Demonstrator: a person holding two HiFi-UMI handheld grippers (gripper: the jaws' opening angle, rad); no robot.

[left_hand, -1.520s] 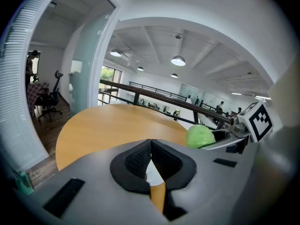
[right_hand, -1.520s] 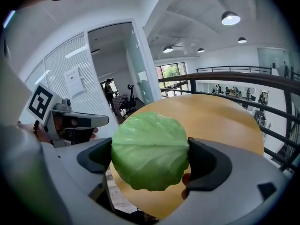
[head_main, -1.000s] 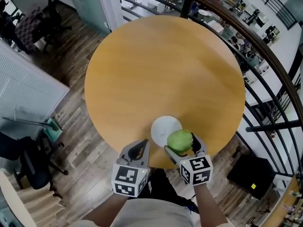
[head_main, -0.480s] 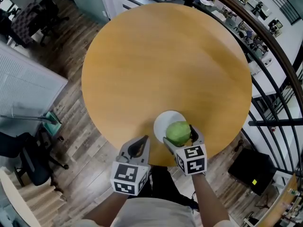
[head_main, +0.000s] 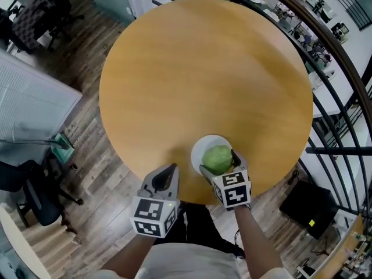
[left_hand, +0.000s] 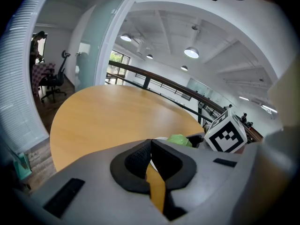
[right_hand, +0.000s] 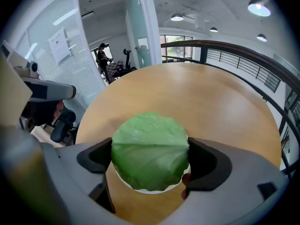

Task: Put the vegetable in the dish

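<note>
We have the green vegetable (head_main: 218, 158) clamped in our right gripper (head_main: 220, 165) right over the white dish (head_main: 204, 143), our left gripper (head_main: 168, 174) idle, jaws together, just left of the dish, so next we likely lower and release.

The vegetable (head_main: 218, 158) is showing veined pale green, the dish (head_main: 204, 145) white, the worktop (head_main: 203, 74) honey-tan; the grey left gripper (head_main: 167, 176) and right gripper (head_main: 219, 163) are carrying black-and-white patterned cubes.
</note>
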